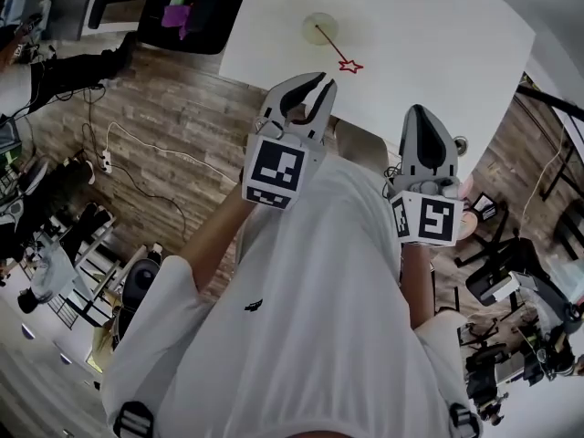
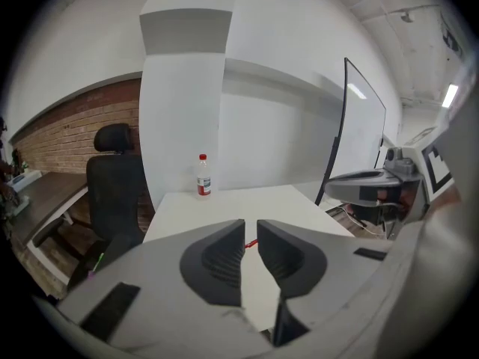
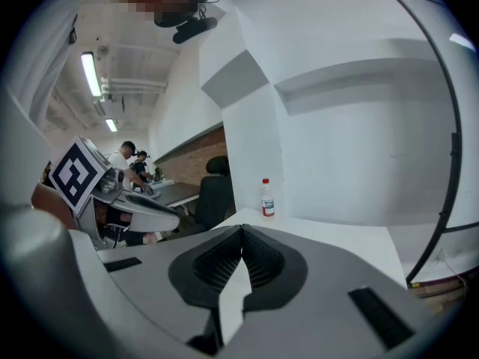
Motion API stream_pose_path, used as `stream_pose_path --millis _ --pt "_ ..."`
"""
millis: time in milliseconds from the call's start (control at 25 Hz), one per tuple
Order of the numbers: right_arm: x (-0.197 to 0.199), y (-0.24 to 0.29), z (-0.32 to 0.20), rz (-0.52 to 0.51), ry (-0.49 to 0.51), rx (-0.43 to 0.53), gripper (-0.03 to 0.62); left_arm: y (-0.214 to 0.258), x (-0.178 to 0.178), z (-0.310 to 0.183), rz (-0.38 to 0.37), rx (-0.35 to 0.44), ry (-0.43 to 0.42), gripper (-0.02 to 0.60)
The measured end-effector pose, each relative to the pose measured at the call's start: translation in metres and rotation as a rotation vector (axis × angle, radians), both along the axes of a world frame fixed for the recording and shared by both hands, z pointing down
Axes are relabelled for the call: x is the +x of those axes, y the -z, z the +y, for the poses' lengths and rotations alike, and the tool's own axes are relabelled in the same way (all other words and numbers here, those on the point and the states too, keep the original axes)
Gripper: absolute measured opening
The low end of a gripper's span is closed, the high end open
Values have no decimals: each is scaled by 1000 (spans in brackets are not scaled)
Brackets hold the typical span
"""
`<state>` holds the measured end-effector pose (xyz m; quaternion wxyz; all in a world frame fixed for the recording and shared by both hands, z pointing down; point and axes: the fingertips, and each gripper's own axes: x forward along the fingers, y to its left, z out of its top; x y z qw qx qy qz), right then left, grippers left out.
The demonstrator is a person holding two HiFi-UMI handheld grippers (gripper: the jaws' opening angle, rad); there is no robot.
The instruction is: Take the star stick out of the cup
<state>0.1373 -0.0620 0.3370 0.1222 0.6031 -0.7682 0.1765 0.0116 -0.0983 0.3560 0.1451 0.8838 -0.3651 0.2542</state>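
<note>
- While both grippers hang over the near edge of the white desk (image 1: 438,26), the pale cup (image 1: 319,27) stands well beyond them, toward the desk's far side.
- The star stick (image 1: 334,46) is in the cup, its thin red stem slanting out to the near right and ending in a red star outline.
- The left gripper (image 1: 315,85) has its jaws slightly apart with nothing gripped; in the left gripper view a bit of the red stick shows far off through the narrow gap.
- The right gripper (image 1: 422,109) has its jaws together, tips touching, and is empty.
- A red-capped bottle (image 2: 203,176) stands upright at the desk's far edge.
- A black office chair (image 2: 112,178) sits left of the desk.
</note>
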Motion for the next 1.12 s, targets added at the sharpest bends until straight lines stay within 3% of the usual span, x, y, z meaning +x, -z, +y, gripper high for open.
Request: stream_pose_path --millis 280,600,920,1120 --pt "-1 -9 -2 -10 25 -22 3 -8 14 2 -80 56 -81 144" --pt "-1 -19 -3 -21 26 -49 3 -25 19 -4 -137 76 -103 150" --pt "-2 -29 -3 -45 44 -67 3 -51 27 -11 -198 44 -118 150" --pt "1 -32 -5 -50 37 -76 3 -63 30 -14 -279 65 -149 152"
